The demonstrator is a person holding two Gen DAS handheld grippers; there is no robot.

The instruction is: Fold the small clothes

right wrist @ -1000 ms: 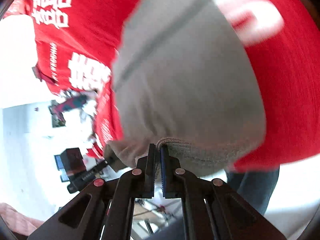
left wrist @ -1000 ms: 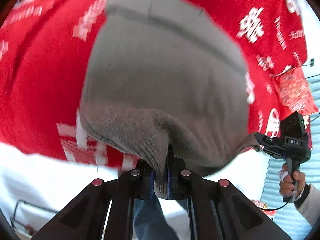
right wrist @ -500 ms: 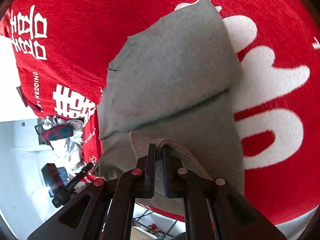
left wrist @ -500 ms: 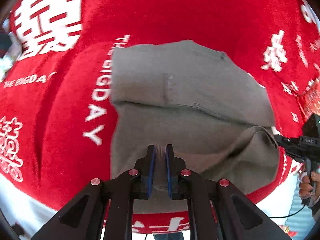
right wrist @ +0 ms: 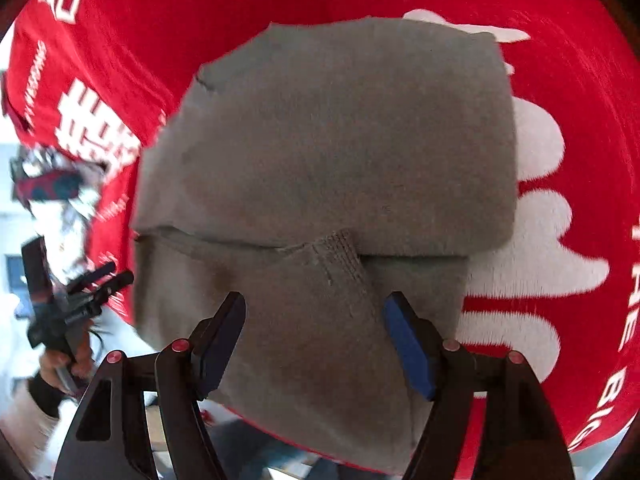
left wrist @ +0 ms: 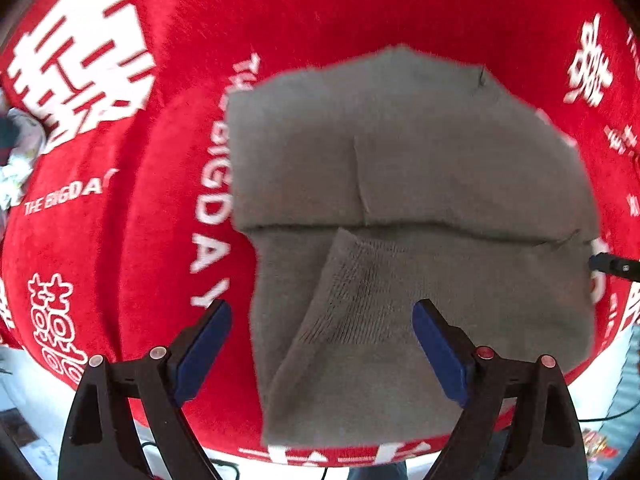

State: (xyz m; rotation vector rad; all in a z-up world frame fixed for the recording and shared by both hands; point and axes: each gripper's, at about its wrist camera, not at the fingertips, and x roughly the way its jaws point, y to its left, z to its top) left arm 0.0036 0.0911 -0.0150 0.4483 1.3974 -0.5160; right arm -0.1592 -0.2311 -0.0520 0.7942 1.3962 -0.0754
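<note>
A grey knit garment (left wrist: 400, 184) lies folded on the red cloth-covered table (left wrist: 320, 8). A flap with a ribbed edge lies folded over its near part. My left gripper (left wrist: 322, 336) is open and empty just above the garment's near left part. In the right wrist view the same grey garment (right wrist: 340, 140) fills the middle. My right gripper (right wrist: 314, 334) is open and empty above its near edge, with the ribbed flap between the pads. The left gripper (right wrist: 108, 276) shows at the left of the right wrist view, and the right gripper's tip (left wrist: 612, 266) at the right edge of the left wrist view.
The red cloth carries large white characters (left wrist: 80, 56) and the words THE BIG DAY (left wrist: 212, 200). The table's near edge (left wrist: 340, 454) runs just below the garment. A crumpled patterned item (right wrist: 52, 184) lies past the cloth's left edge.
Both grippers have let go of the garment's edge and opened. The lifted near part now lies folded flat over the rest.
</note>
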